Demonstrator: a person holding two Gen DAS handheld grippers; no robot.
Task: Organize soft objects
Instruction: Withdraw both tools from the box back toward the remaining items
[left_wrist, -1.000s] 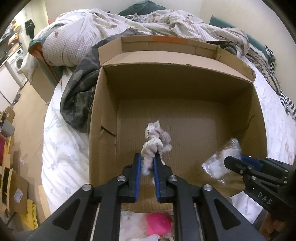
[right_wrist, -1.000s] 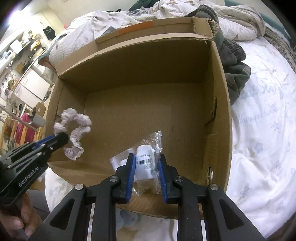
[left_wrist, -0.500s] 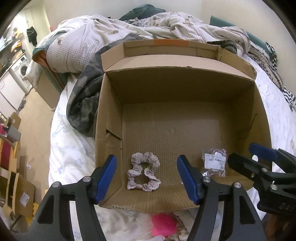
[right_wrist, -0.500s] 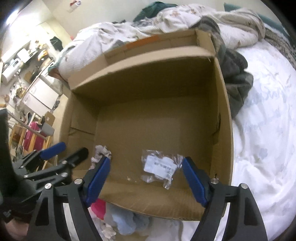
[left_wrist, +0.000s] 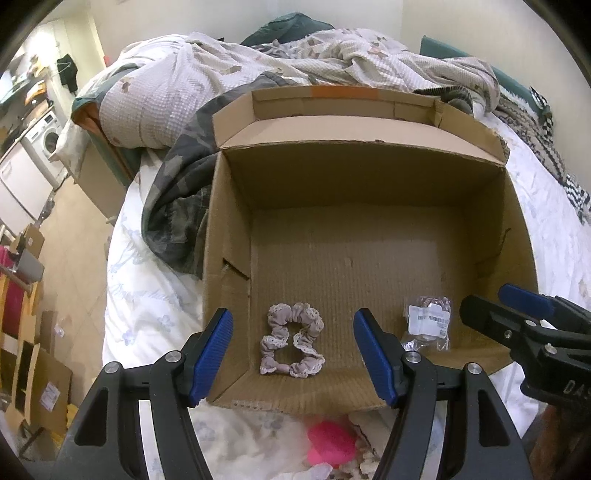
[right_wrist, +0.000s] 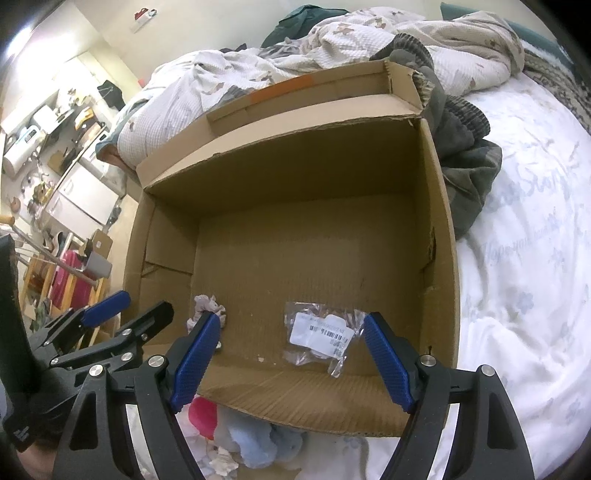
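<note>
Left gripper (left_wrist: 291, 354) spread wide, nothing held, jaws just opened; scrunchie (left_wrist: 291, 345) flat on box (left_wrist: 225, 258) floor between and below. Right gripper (right_wrist: 291, 363) likewise wide, empty, just opened, over packet (right_wrist: 321, 334) near front wall.

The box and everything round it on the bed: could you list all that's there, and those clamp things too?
cardboard box: one, brown, open, on the bed
scrunchie: one, pale mauve, on the box floor near the front wall
plastic packet: one, clear with a white barcode label, on the box floor, apart from the scrunchie
pink soft thing: one, on the bed just outside the box front
light blue soft thing: one, beside the pink one
quilt: one, pale checked, heaped behind the box
dark garment: one, grey-green, at the box's outer side
left tool: black with blue pads, open, empty
right tool: same, open, empty
</note>
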